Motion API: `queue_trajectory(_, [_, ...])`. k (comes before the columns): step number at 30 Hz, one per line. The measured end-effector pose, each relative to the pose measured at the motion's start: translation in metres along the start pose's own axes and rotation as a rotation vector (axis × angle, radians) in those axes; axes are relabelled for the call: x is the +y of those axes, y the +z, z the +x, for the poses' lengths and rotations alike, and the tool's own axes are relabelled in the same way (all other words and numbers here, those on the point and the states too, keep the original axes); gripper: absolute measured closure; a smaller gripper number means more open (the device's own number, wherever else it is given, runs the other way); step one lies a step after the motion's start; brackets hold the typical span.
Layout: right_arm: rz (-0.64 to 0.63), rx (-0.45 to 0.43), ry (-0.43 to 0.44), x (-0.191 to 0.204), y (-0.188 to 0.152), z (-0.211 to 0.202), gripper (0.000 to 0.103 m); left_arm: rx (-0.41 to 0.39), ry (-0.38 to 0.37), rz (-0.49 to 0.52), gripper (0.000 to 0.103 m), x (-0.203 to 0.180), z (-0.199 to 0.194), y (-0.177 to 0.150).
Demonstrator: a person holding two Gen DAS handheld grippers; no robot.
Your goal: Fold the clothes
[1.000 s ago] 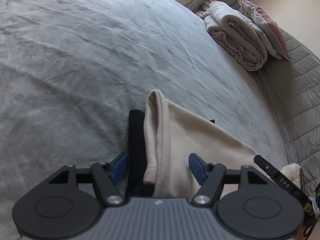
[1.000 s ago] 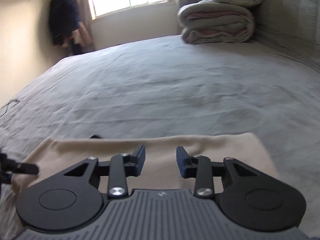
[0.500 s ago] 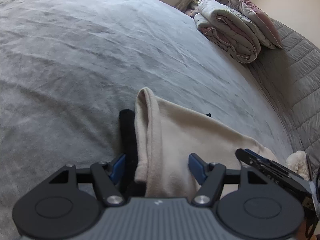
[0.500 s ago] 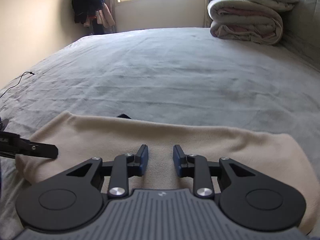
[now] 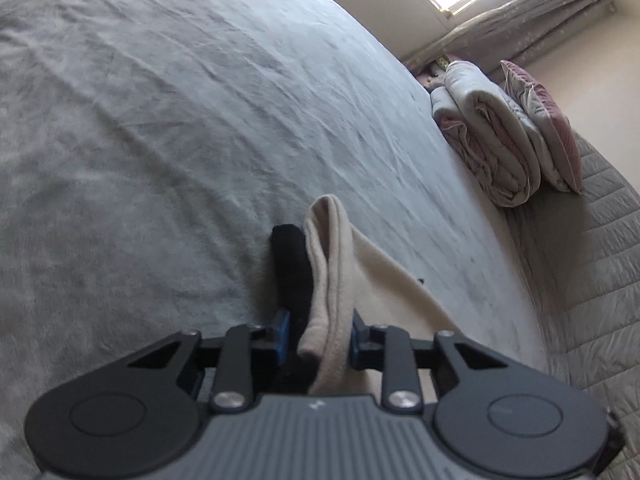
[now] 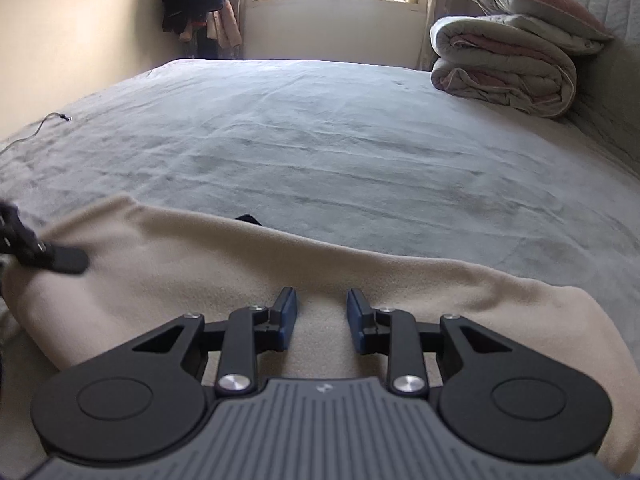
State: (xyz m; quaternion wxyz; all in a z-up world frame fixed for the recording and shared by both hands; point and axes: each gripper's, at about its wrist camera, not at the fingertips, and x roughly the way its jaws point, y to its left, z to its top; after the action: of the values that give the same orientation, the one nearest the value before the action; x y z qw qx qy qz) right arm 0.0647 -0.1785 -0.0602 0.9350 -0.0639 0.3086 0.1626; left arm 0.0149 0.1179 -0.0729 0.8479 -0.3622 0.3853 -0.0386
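A beige fleece garment (image 5: 384, 280) lies on the grey bed cover (image 5: 168, 128), folded over a black piece (image 5: 292, 268) that shows along its left edge. My left gripper (image 5: 318, 334) has its jaws closing, and the blue pads press the beige edge and the black cloth between them. In the right wrist view the beige garment (image 6: 200, 264) stretches across the front, with a black corner (image 6: 249, 219) behind it. Over its middle my right gripper (image 6: 322, 314) holds a narrow gap filled with beige cloth. A finger of the left gripper (image 6: 66, 260) rests on the garment's left end.
A rolled quilt (image 6: 508, 72) with a pink pillow (image 6: 532, 4) on top sits at the far right by the padded headboard (image 5: 592, 264). Clothes hang (image 6: 200, 4) in the far corner beside the window. A thin cable (image 6: 36, 132) lies on the cover's left edge.
The left jaws went from wide apart to pinched on the beige and black cloth edge. The right jaws narrowed slightly, and both views rolled a little.
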Motion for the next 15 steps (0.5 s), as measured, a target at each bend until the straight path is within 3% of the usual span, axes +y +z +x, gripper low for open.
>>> queue_trajectory(11, [0.076, 0.011, 0.033, -0.010, 0.006, -0.001, 0.070, -0.139, -0.031, 0.032, 0.080, -0.046, -0.022, -0.007])
queue_trajectory(13, [0.157, 0.019, 0.083, -0.020, 0.011, -0.007, 0.065, -0.162, -0.063, 0.040, 0.080, -0.057, -0.026, -0.009])
queue_trajectory(15, [0.287, 0.038, 0.169, -0.036, 0.014, -0.014, 0.052, -0.178, -0.099, 0.055, 0.080, -0.068, -0.026, -0.012])
